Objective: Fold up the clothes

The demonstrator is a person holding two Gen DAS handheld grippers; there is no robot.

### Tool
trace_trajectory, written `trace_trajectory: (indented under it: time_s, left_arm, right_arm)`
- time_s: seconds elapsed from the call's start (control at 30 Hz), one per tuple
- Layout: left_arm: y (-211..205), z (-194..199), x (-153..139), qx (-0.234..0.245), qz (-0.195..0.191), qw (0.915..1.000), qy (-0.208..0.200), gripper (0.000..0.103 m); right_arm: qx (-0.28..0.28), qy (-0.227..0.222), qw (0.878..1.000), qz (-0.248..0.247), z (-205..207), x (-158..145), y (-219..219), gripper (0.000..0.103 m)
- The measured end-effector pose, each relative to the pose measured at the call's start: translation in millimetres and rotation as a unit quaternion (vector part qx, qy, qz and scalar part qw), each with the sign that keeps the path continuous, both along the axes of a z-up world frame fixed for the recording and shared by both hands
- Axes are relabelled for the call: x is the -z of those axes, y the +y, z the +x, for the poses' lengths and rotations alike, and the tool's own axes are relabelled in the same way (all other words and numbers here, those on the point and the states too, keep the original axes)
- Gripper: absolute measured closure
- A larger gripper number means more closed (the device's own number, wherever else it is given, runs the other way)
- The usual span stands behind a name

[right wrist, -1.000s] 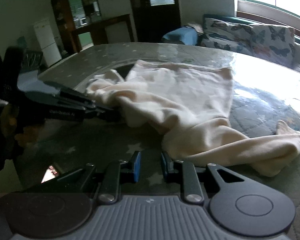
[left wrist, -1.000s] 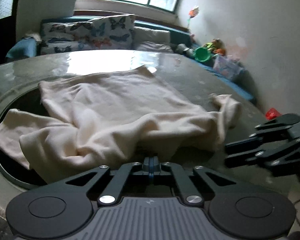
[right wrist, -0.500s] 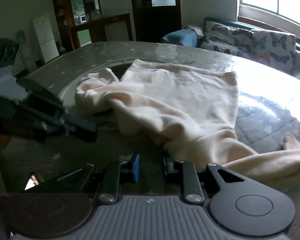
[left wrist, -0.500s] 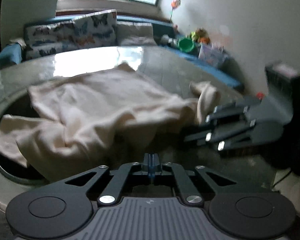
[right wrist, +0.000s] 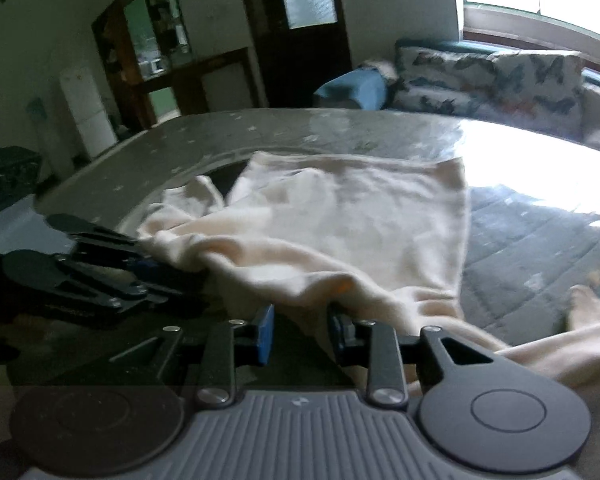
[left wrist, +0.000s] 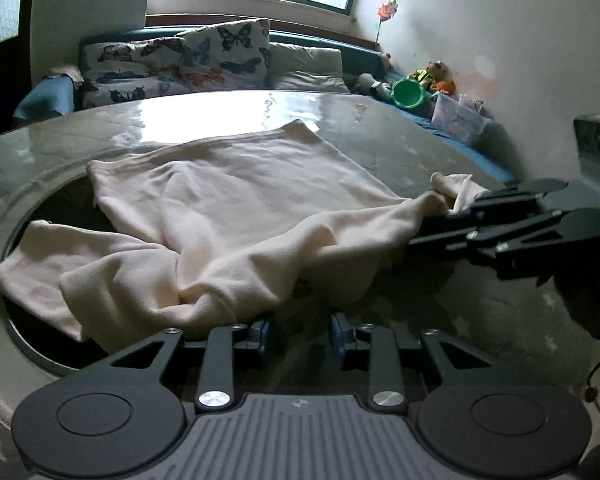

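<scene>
Cloth bunched between my two grippers, near hem waiting to be taken.

Lying crumpled on the round table [left wrist: 400, 128], the cream garment [left wrist: 236, 208] runs its long way across me, sleeve to sleeve. My left gripper [left wrist: 300, 330] has just been opening; its jaws stand narrowly apart and empty, the hem just ahead. My right gripper [right wrist: 300, 330] has also been opening, with a fold lying between its pads, not clearly pinched, so it is nearer to a grasp.

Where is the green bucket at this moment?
In the left wrist view, the green bucket lies at the upper right, on the blue bench beside the toys, behind the table.
</scene>
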State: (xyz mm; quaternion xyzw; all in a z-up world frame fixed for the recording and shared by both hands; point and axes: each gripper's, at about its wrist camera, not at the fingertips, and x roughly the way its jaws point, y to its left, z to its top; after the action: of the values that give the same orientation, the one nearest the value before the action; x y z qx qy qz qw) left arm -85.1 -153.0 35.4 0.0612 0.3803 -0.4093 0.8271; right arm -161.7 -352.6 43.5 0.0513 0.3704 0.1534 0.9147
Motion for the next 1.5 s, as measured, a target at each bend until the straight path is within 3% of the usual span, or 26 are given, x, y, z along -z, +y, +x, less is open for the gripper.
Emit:
trace_trajectory:
  time_s: [0.1, 0.2, 0.43, 0.5, 0.63, 0.83, 0.97, 1.1, 1.17, 1.23, 1.3, 1.5]
  left_arm:
    - [-0.9, 2.3, 1.3, -0.004, -0.002, 1.0, 0.005, 0.071]
    - [-2.7, 6.2, 3.1, -0.014, -0.004, 0.9998, 0.011, 0.071]
    - [-4.6, 7.2, 4.2, -0.025, -0.008, 0.9996, 0.005, 0.078]
    - [-4.2, 6.4, 4.9, -0.028, -0.005, 0.9996, 0.001, 0.087]
    - [-1.7, 10.4, 4.9, -0.041, -0.009, 0.9991, 0.012, 0.091]
    - [-0.1, 10.6, 3.5, -0.052, -0.004, 0.9985, 0.016, 0.089]
    - [-0.4, 9.5, 5.4, -0.058, -0.006, 0.9981, 0.022, 0.073]
    - [-2.4, 8.2, 6.7, -0.06, -0.014, 0.9979, 0.02, 0.071]
    - [-3.6, 9.6, 8.0, -0.062, -0.017, 0.9977, 0.021, 0.074]
    - [-4.8, 12.6, 9.4, -0.064, -0.018, 0.9975, 0.024, 0.091]
    - [-3.3, 17.8, 10.2, -0.067, -0.025, 0.9968, 0.037, 0.098]
    - [2.7, 20.4, -1.6, -0.065, -0.047, 0.996, 0.041, 0.1]
  right_arm:
    - [-0.008, 0.005, 1.0, 0.002, -0.2, 2.7, 1.2, 0.065]
    - [0.001, 0.01, 1.0, 0.002, 5.8, 8.6, 2.4, 0.065]
    - [0.023, 0.008, 1.0, 0.006, 13.6, 22.0, 8.8, 0.068]
    - [0.03, 0.005, 1.0, -0.005, 12.4, 22.4, 11.6, 0.075]
    - [0.04, -0.004, 0.999, -0.015, 6.6, 19.3, 15.9, 0.076]
    - [0.027, -0.021, 0.999, -0.037, -10.5, 12.5, 30.1, 0.076]
    - [0.029, -0.027, 0.998, -0.058, -10.4, 13.6, 35.2, 0.076]
    - [0.037, -0.034, 0.997, -0.066, -5.1, 16.7, 36.6, 0.076]
    - [0.029, -0.042, 0.995, -0.083, -7.4, 16.4, 44.7, 0.076]
    - [0.022, -0.049, 0.993, -0.101, -10.2, 16.0, 51.9, 0.076]
    - [0.028, -0.049, 0.992, -0.111, -9.5, 16.8, 53.9, 0.076]
    - [0.045, -0.047, 0.99, -0.121, 1.1, 21.3, 50.8, 0.078]
